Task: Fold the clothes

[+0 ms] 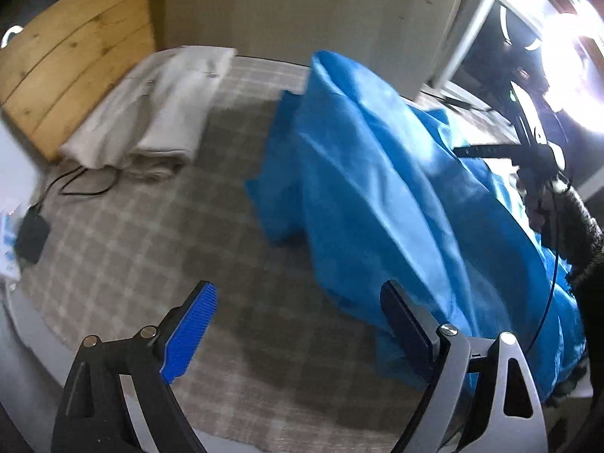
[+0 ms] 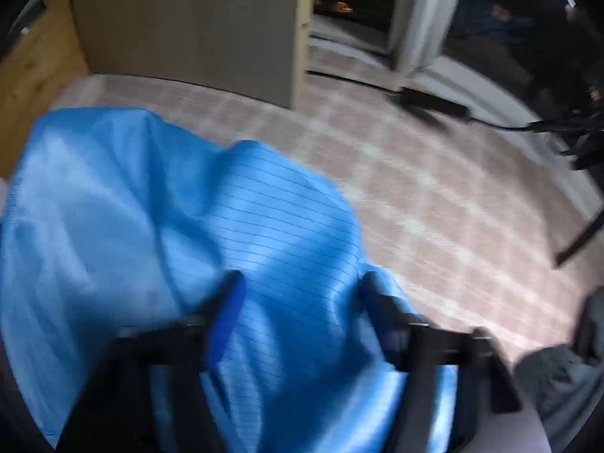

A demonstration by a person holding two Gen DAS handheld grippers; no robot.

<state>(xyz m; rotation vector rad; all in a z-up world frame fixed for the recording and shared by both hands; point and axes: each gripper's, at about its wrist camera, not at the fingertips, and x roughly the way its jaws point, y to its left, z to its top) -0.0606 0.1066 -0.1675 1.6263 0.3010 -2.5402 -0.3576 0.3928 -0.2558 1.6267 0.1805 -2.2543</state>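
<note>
Grippers, left [image 1: 298, 328] and right [image 2: 302, 313], gape beside blue garment [image 1: 377, 173].

A wooden headboard [image 1: 71, 64] stands behind the checked bedcover [image 1: 143, 226]. A black box [image 1: 33, 238] with its cable [image 1: 85, 185] lies there

Dim room, blown-out glare from a ring light [image 1: 566, 49] top right in left view, right view heavily motion-blurred (gripper fingers smeared), fisheye bending and black vignette at corners.
</note>
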